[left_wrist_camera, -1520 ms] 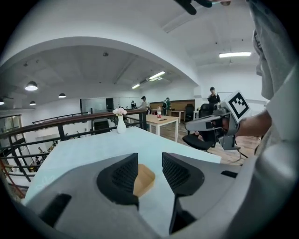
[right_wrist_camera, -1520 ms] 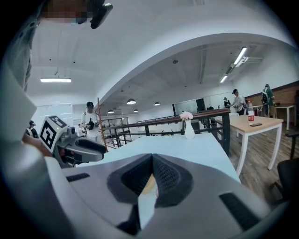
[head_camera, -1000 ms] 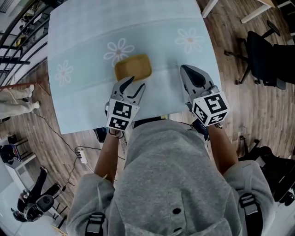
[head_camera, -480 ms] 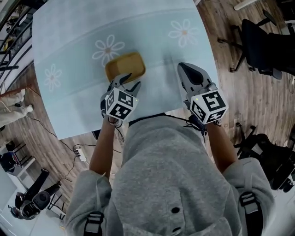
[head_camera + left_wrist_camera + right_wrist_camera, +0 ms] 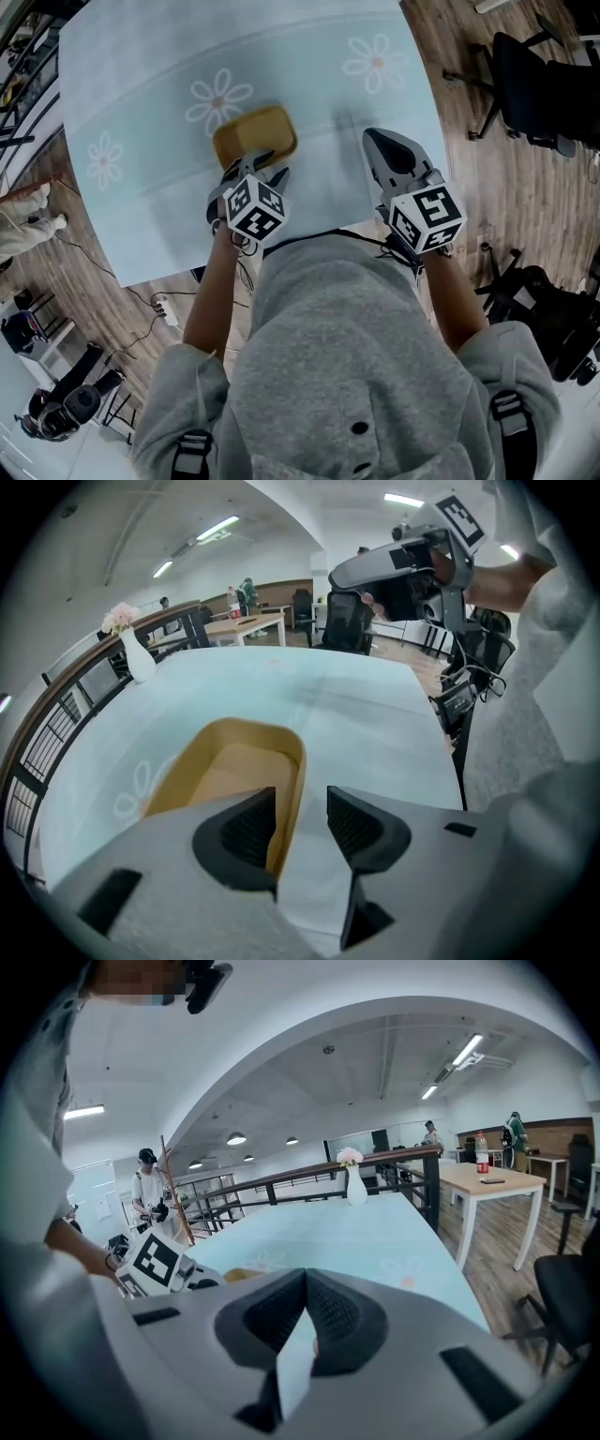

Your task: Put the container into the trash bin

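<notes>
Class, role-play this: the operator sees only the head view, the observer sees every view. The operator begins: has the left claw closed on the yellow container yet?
Observer: No. The left claw is open, one jaw inside the container, one outside its wall.
Operator: And the right claw?
Observer: The right claw is shut, its pads meeting with nothing between them.
Operator: Anything beyond my frame?
Observer: A white vase of flowers stands at the far end of the table.

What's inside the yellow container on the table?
Only a bare tan floor shows inside the container; its near end is covered by the left gripper.
</notes>
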A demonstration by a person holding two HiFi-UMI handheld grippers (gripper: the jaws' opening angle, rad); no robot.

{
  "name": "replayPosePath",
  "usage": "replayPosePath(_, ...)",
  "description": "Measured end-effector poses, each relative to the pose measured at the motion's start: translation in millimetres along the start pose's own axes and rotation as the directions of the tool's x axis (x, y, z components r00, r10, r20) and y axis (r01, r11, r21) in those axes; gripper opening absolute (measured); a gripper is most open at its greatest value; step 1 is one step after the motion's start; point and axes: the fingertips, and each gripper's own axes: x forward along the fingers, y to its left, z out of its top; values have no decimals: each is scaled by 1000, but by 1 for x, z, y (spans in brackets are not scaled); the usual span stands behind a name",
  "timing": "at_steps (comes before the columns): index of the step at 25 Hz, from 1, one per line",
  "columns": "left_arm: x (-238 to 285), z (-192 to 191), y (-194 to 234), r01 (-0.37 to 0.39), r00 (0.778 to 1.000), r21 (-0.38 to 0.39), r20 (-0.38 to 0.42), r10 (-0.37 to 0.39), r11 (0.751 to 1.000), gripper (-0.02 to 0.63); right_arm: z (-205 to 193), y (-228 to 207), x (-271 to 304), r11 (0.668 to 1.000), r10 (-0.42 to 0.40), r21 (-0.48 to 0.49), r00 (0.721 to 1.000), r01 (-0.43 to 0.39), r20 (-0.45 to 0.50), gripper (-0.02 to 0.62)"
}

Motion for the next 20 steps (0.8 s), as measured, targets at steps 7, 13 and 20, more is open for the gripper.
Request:
replayPosePath(7, -1, -2, 8, -47, 998, 5, -37, 47, 999, 84, 0, 3, 0, 1000, 2, -1, 1000, -2, 0, 26)
replayPosePath(13, -4, -1, 10, -59, 998, -17, -19, 59, 998, 57, 2, 5, -4, 1000, 2, -1, 1000, -2, 13, 26)
replayPosePath(20, -18, -1, 19, -113, 994, -60, -2, 113, 992, 34, 7, 8, -10, 1000, 4, -9, 999, -3, 37, 26)
